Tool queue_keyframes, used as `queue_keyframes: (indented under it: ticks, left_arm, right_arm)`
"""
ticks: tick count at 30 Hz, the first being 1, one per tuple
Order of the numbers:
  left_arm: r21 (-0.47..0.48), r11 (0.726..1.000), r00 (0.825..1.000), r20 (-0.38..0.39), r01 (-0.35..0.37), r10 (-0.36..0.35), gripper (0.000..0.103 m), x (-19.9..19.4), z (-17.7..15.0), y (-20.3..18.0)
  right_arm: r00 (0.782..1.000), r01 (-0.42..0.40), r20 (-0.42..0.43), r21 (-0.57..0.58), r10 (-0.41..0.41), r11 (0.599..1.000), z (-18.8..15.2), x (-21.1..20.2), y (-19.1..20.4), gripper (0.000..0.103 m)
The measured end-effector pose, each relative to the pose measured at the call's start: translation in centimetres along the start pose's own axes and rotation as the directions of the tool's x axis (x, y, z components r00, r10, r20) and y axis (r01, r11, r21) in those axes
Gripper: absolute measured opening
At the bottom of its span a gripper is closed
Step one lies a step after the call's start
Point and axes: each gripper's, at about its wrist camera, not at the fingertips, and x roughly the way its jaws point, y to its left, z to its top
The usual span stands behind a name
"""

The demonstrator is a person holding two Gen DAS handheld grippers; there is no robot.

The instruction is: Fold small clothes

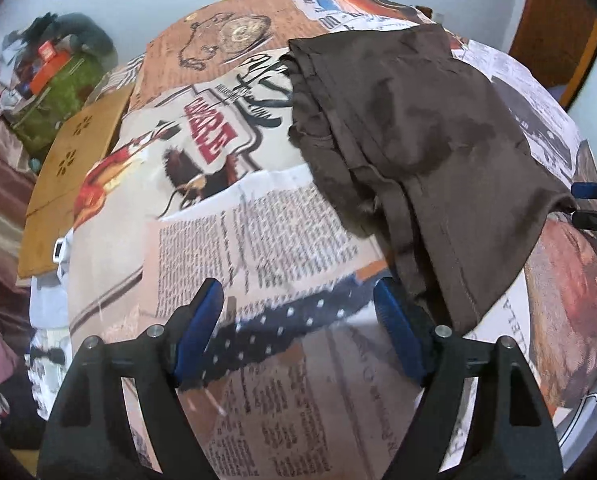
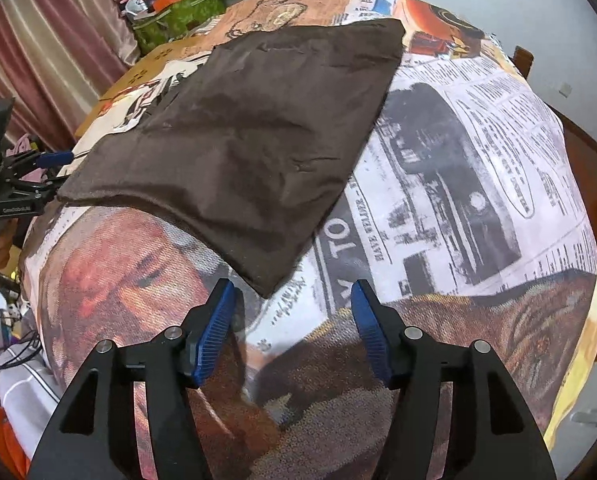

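A dark brown garment (image 1: 426, 152) lies folded flat on the table's newspaper-print cloth (image 1: 258, 240). In the left wrist view my left gripper (image 1: 297, 286) stands open over bare cloth, and the garment's near edge runs just beside its right finger (image 1: 398, 320). In the right wrist view the same garment (image 2: 258, 140) stretches away to the upper left. Its near corner points into the gap of my open right gripper (image 2: 293, 286), and the pads do not press on it. Each gripper shows at the edge of the other's view: the right gripper (image 1: 592, 200) and the left gripper (image 2: 38, 168).
A flat cardboard box (image 1: 78, 168) lies at the table's left side. Beyond it is a green bag (image 1: 58, 92) piled with clutter, and pink curtains (image 2: 38, 40) hang behind. Wooden furniture (image 2: 594, 184) stands past the table's right edge. Cables and cloth (image 2: 10, 344) sit low on the left.
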Motion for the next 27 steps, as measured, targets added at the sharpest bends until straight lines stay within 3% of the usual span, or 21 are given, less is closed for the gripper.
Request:
queue_keyframes:
  ticks: [11,13,15,20,24,27]
  left_arm:
    - [0.034,0.998,0.998,0.025,0.048,-0.049,0.078,2.4,3.1,-1.4]
    - [0.044,0.998,0.998,0.037,0.054,-0.056,0.074,2.5,3.4,-1.6]
    - [0.051,0.997,0.997,0.052,0.062,-0.065,0.058,2.6,3.6,-1.9]
    - [0.077,0.996,0.995,0.079,0.053,-0.059,0.036,2.7,3.9,-3.0]
    - [0.076,0.995,0.994,0.084,0.069,-0.076,0.013,2.9,4.1,-3.1]
    - [0.051,0.995,0.993,0.087,0.08,-0.084,0.006,2.9,4.2,-2.6]
  right_arm:
    - [0.998,-0.063,0.017,0.014,0.063,0.998,1.6,1.7,0.9,0.06]
    - [0.997,-0.069,0.028,0.008,0.069,0.998,1.9,2.1,1.0,0.06]
    - [0.997,-0.075,0.03,-0.001,0.075,0.997,2.2,2.4,1.1,0.06]
    - [0.996,-0.088,0.028,-0.025,0.088,0.996,2.8,2.8,1.4,0.059]
    - [0.995,-0.092,0.034,-0.037,0.093,0.995,2.9,2.9,1.5,0.043]
    - [0.995,-0.085,0.039,-0.038,0.087,0.996,2.9,2.9,1.4,0.023]
